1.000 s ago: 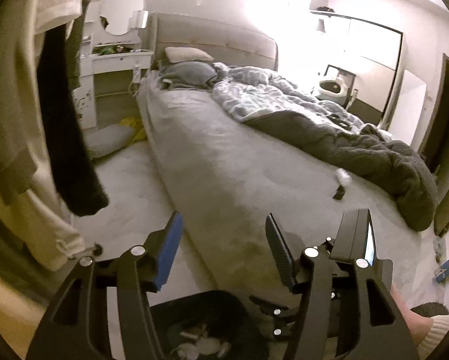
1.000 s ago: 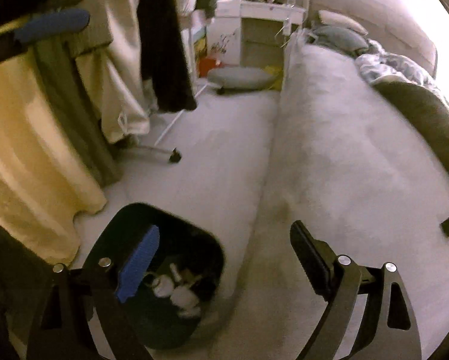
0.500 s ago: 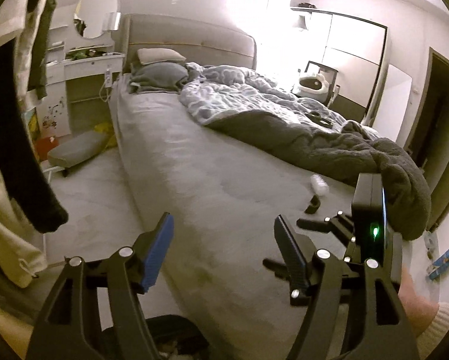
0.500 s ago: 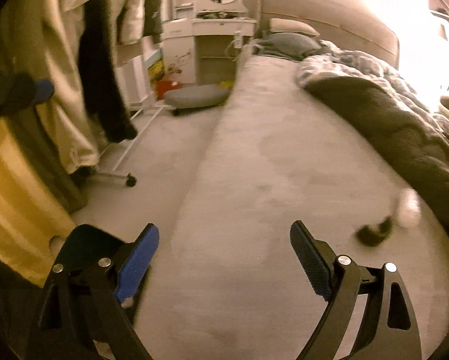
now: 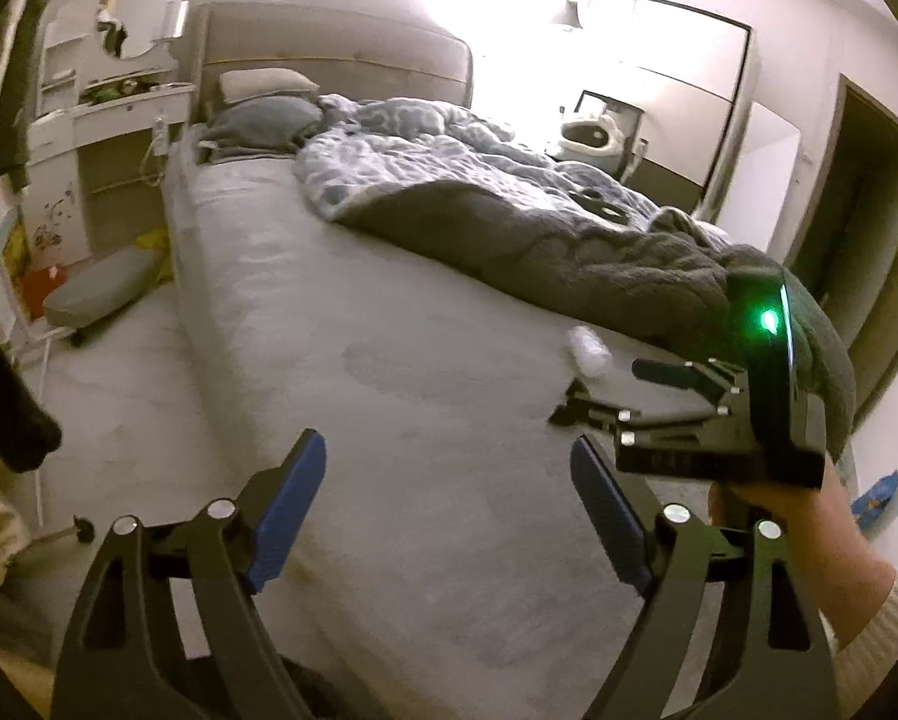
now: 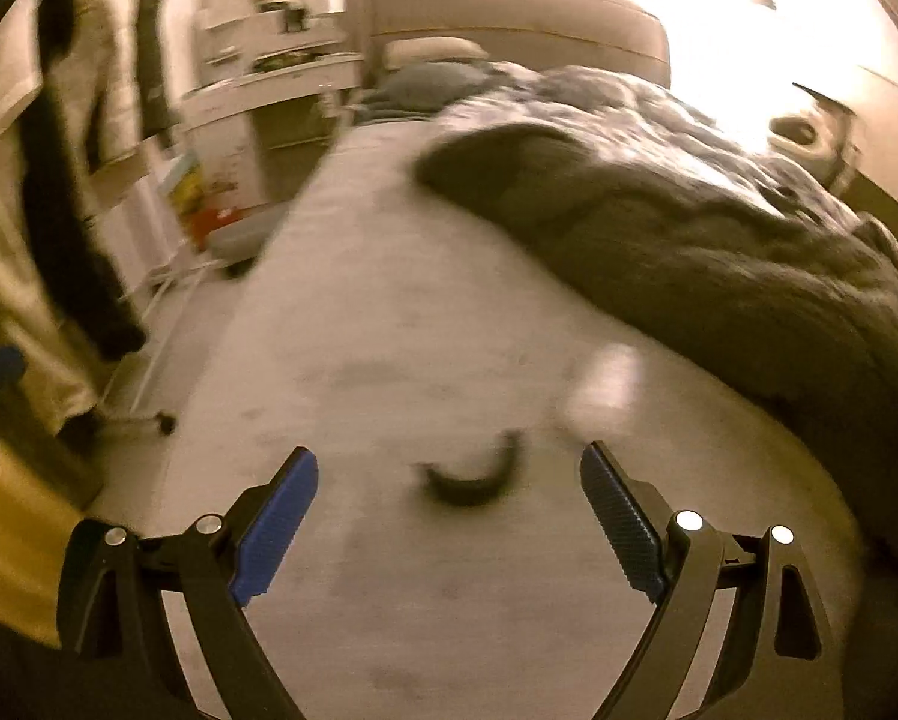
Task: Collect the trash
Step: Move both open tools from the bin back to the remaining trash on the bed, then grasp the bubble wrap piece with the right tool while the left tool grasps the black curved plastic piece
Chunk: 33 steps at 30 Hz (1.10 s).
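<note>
A small dark curved piece of trash [image 6: 467, 483] lies on the grey bed sheet [image 6: 389, 324], just ahead of and between my open right fingers. A white crumpled piece [image 6: 608, 384] lies a little beyond it, by the dark blanket's edge; it also shows in the left wrist view [image 5: 590, 354]. My right gripper [image 6: 449, 516] is open and empty, low over the sheet. It also shows in the left wrist view [image 5: 617, 390], reaching over the bed. My left gripper [image 5: 449, 498] is open and empty, above the bed's near edge.
A dark grey blanket [image 5: 569, 246] and a patterned duvet [image 5: 425, 162] cover the bed's right half. Clothes [image 6: 47, 192] hang on a rack at the left. A white dressing table [image 5: 107, 138] and a grey cushion [image 5: 101, 288] are beside the bed.
Both grippers swung away from the black bin on the floor up over the bed. The right gripper has come close to the dark piece and the white piece.
</note>
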Each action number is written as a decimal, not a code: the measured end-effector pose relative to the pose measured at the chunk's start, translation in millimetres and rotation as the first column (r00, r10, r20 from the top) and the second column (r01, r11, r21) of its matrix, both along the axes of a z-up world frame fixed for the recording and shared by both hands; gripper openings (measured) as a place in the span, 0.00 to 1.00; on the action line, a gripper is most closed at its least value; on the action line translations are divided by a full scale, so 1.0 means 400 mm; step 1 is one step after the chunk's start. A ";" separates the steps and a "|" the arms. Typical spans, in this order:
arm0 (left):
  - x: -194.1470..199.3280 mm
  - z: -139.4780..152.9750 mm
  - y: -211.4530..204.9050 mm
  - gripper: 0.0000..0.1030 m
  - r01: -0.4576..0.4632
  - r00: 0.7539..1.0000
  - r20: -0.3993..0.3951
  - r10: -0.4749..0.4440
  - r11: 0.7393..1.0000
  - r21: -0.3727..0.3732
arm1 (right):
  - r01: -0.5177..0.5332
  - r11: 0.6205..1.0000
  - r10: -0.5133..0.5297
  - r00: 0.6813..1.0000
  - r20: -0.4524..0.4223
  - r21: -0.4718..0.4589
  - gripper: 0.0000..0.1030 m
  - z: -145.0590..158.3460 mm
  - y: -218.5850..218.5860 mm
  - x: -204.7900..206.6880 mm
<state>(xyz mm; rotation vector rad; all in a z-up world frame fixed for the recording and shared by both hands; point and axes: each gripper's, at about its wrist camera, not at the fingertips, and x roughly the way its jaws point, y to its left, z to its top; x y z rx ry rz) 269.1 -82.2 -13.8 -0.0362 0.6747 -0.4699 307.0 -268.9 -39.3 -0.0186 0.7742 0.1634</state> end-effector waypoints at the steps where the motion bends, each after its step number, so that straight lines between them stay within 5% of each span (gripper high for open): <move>1: 0.003 -0.004 -0.014 0.85 0.010 1.000 0.005 -0.010 1.000 0.012 | 0.026 1.000 -0.026 1.000 -0.008 0.004 0.88 -0.003 -0.025 0.009; 12: 0.064 -0.100 -0.168 0.87 0.184 0.982 0.007 -0.186 0.975 0.127 | 0.116 0.993 -0.114 0.993 -0.041 0.034 0.88 -0.023 -0.129 0.070; 18: 0.095 -0.141 -0.219 0.86 0.246 0.969 -0.030 -0.244 0.963 0.111 | 0.127 0.991 -0.123 0.990 -0.071 0.045 0.87 -0.049 -0.131 0.125; 22: 0.108 -0.149 -0.237 0.86 0.261 0.965 -0.045 -0.258 0.960 0.100 | 0.147 0.986 -0.139 0.985 -0.100 0.074 0.71 -0.064 -0.142 0.163; 27: 0.127 -0.161 -0.255 0.85 0.274 0.960 -0.082 -0.269 0.960 0.061 | 0.185 0.979 -0.172 0.976 -0.137 0.088 0.67 -0.092 -0.155 0.200; 33: 0.144 -0.169 -0.258 0.77 0.266 0.963 -0.072 -0.260 0.961 0.082 | 0.188 0.981 -0.178 0.972 -0.154 0.054 0.50 -0.115 -0.156 0.211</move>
